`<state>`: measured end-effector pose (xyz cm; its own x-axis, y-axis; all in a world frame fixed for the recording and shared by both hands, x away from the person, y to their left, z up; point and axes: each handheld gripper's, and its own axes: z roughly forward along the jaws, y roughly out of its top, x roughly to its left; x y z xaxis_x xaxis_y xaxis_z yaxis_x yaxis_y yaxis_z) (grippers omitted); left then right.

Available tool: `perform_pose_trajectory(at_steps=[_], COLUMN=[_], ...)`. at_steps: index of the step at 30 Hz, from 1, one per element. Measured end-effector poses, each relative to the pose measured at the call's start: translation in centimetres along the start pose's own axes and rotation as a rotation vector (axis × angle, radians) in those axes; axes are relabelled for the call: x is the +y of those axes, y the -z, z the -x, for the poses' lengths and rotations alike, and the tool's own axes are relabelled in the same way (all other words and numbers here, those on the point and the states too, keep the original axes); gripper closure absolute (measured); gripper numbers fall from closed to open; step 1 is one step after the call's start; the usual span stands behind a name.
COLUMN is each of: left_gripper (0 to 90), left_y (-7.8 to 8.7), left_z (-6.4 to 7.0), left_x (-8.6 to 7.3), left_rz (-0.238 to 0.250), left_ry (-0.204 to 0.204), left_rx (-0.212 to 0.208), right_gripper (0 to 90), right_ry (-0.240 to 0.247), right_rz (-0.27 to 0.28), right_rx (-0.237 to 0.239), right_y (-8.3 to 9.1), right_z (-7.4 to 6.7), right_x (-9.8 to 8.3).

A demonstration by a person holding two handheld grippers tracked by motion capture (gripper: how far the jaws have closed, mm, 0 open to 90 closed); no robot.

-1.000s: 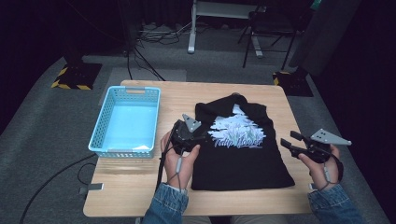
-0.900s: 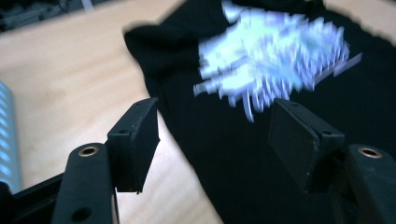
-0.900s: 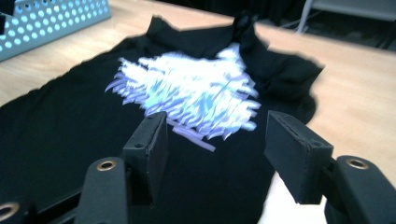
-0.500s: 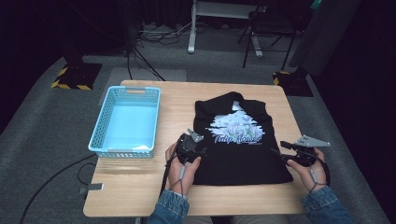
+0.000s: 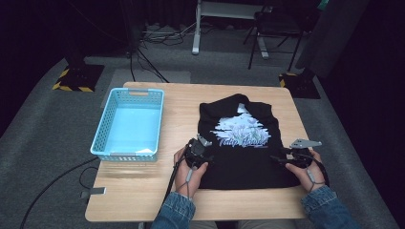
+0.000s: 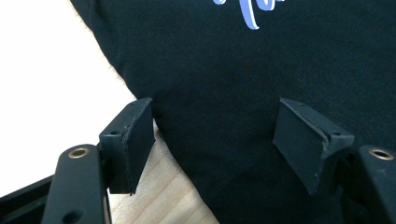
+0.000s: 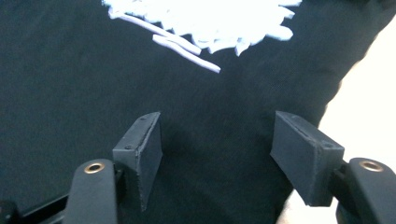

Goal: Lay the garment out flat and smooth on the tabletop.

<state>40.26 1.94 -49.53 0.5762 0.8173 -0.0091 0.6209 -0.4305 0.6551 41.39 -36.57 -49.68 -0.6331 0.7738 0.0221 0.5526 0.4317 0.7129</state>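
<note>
Jaws on both of your grippers stand wide with nothing pinched, and they have just been opening further; cloth lies below them, not pressed between the pads. Your table (image 5: pixel 143 191) carries a blue basket (image 5: pixel 128 125) on the left and the black T-shirt (image 5: pixel 241 157) spread flat right of centre, print up, its hem at the near edge. Your left gripper (image 5: pixel 197 153) sits at the shirt's near left side, where the left gripper view has the fabric edge running between its jaws. Your right gripper (image 5: pixel 286 160) sits at the near right side. Expect the shirt to be light, soft and limp, likely to sag and drag. Take it at the side edges, pinching both layers.
</note>
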Motion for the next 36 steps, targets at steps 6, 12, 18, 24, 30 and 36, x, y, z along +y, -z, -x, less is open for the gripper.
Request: perform_pose_trajectory(at_steps=[6,12,18,24,30,36], left_gripper=[29.8,30.1,30.4,30.6,31.0,31.1], left_y=[0.2,0.6,1.5,2.7,3.9,5.0], left_z=[0.3,0.7,1.7,2.8,4.0,5.1], left_x=[-1.0,-1.9,-3.1,-4.6,-6.0,-7.2], left_rz=[0.061,0.084,0.099,0.099,0.099,0.088], left_ry=[0.001,-0.011,-0.017,-0.034,-0.050,-0.069], left_rx=[-0.003,-0.010,-0.017,-0.030,-0.045,-0.066], right_gripper=[33.7,33.5,33.5,33.3,33.4,33.3], right_ry=[0.014,0.009,0.005,0.008,0.022,0.032], right_rz=[0.003,0.030,0.037,0.041,0.027,0.002], right_rx=[-0.013,-0.022,-0.023,-0.019,-0.008,0.000], right_y=[0.1,0.5,1.3,2.2,3.4,4.7], right_z=[-0.4,-1.0,-1.9,-2.8,-4.1,-5.5], right_x=[-0.3,-1.2,-2.1,-3.1,-4.1,-5.2])
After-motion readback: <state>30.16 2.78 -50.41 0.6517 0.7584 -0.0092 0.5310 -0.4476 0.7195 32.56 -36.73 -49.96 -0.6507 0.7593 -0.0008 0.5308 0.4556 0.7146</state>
